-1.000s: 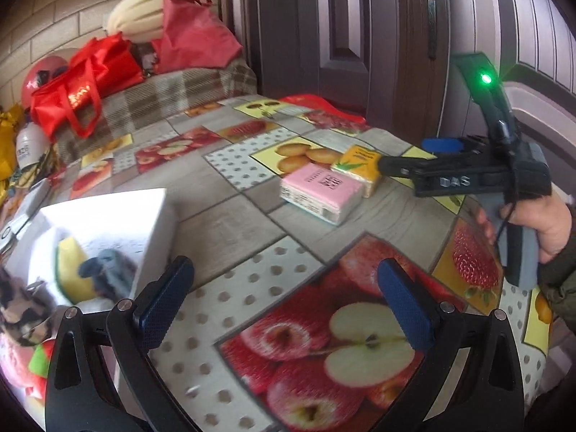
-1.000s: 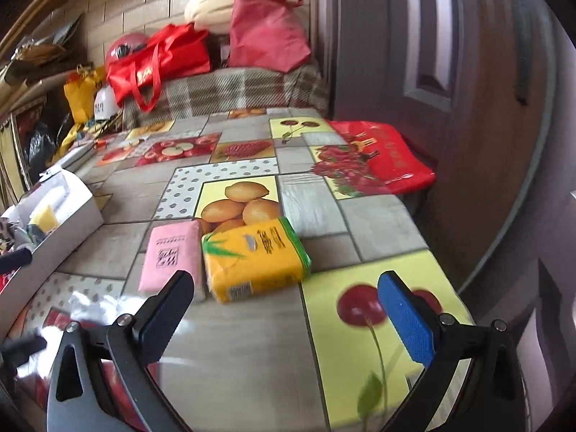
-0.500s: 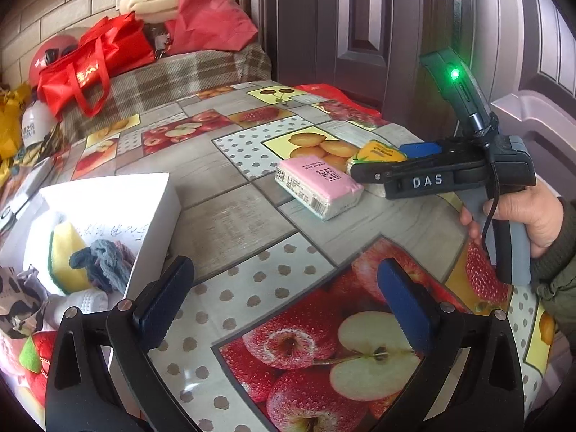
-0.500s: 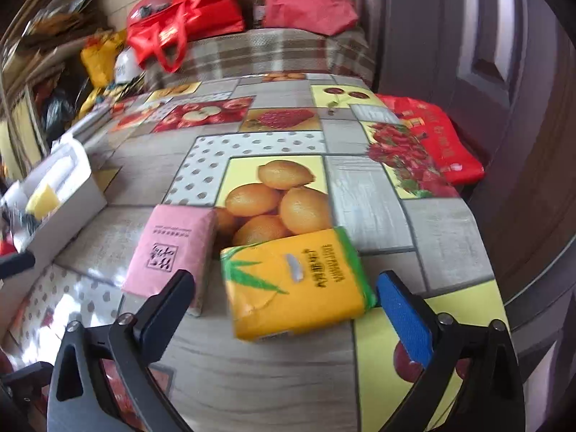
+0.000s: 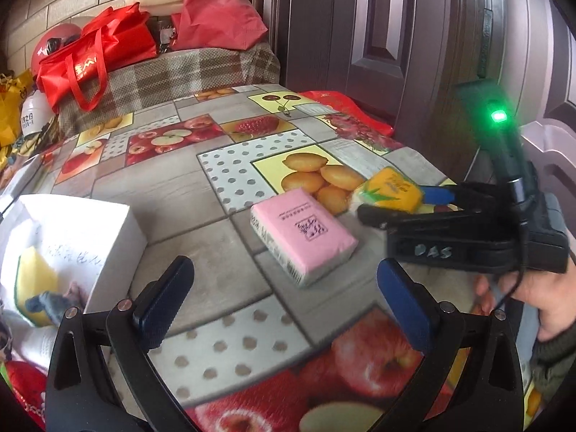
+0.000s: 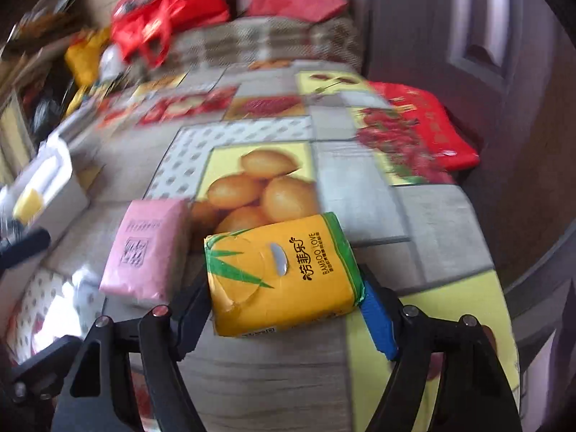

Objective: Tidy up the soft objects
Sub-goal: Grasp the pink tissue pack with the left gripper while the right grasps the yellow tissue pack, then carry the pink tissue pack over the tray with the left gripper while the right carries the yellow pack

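Observation:
A yellow tissue pack lies on the fruit-print tablecloth with a pink tissue pack to its left. My right gripper has both fingers pressed against the yellow pack's sides. In the left wrist view the right gripper holds the yellow pack beside the pink pack. My left gripper is open and empty above the cloth, short of the pink pack. A white box at the left holds a yellow sponge and cloth items.
Red bags and a helmet sit on a plaid-covered bench behind the table. A red bag lies at the table's far right edge by a dark door. The white box also shows in the right wrist view.
My right gripper has moved forward and closed around the yellow pack. My left gripper has drifted toward the pink pack and stayed open.

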A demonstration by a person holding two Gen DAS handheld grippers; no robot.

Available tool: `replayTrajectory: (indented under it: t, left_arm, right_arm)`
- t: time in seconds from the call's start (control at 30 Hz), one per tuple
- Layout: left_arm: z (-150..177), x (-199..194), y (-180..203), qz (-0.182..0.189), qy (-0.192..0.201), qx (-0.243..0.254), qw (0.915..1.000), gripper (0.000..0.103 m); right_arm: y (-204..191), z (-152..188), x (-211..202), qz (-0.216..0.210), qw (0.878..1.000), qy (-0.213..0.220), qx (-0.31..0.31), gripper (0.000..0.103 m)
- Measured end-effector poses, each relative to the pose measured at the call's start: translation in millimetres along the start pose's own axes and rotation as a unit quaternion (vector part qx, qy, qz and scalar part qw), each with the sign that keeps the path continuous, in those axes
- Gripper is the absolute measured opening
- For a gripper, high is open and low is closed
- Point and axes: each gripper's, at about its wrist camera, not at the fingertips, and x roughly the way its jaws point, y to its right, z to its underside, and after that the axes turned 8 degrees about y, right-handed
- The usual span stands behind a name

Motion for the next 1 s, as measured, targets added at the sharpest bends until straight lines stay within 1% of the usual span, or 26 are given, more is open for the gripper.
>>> replayTrajectory:
  t: [0.07,0.1,0.13,0.2,0.27,0.3,0.33,0.37,0.4,0.43,0.5,0.63,0.67,0.73,0.87,1.0]
  left_arm:
    - [-6,9,4,-0.002,-0.002,-0.003,1.0000,0.102]
    - [-9,15,7,-0.006,-0.003,-0.005,1.0000,0.102]
    - [-13,21,10,-0.013,-0.005,-0.008,0.9999,0.102]
    - [-19,36,14,-0.028,-0.017,-0.014,0.9994,0.102]
    - [-25,51,16,-0.042,-0.034,-0.021,0.9983,0.102]
    - [-26,56,13,-0.042,-0.039,-0.029,0.9979,0.099]
    - [-26,62,10,-0.039,-0.049,-0.037,0.9974,0.091]
    - [-24,70,7,-0.030,-0.069,-0.043,0.9963,0.065]
    - [-24,72,4,-0.024,-0.076,-0.050,0.9956,0.065]
    - [-24,70,2,-0.019,-0.070,-0.055,0.9958,0.065]
    - [-24,67,3,-0.012,-0.068,-0.048,0.9965,0.062]
    - [-22,47,5,-0.004,-0.027,-0.034,0.9990,0.061]
    - [-21,39,5,0.002,-0.011,-0.032,0.9994,0.061]
    - [-17,22,3,0.000,0.018,-0.025,0.9995,0.061]
    - [-8,-12,1,0.003,0.063,-0.010,0.9980,0.061]
    - [4,-45,-6,0.006,0.097,0.005,0.9953,0.061]
  right_arm:
    - [26,2,-5,-0.002,0.998,0.016,0.066,0.075]
    - [38,4,-4,-0.008,0.995,0.014,0.099,0.075]
    - [45,6,-5,-0.013,0.993,0.017,0.118,0.075]
    - [46,6,-9,-0.008,0.992,0.027,0.122,0.075]
    - [41,5,-7,-0.006,0.994,0.022,0.111,0.075]
    - [43,4,-6,0.002,0.993,0.020,0.115,0.075]
    - [47,4,-6,-0.004,0.992,0.020,0.124,0.075]
    - [49,4,-8,-0.010,0.991,0.024,0.129,0.075]
    - [49,4,-9,-0.013,0.991,0.027,0.132,0.075]
    - [49,4,-9,-0.012,0.991,0.026,0.131,0.075]
    - [50,5,-10,-0.011,0.991,0.027,0.130,0.075]
    - [51,6,-12,-0.006,0.990,0.030,0.135,0.075]
    - [51,6,-12,-0.005,0.990,0.031,0.137,0.075]
    - [53,7,-15,-0.003,0.989,0.037,0.143,0.075]
    - [59,9,-20,0.002,0.986,0.055,0.160,0.075]
    - [52,10,-32,0.016,0.985,0.080,0.154,0.075]
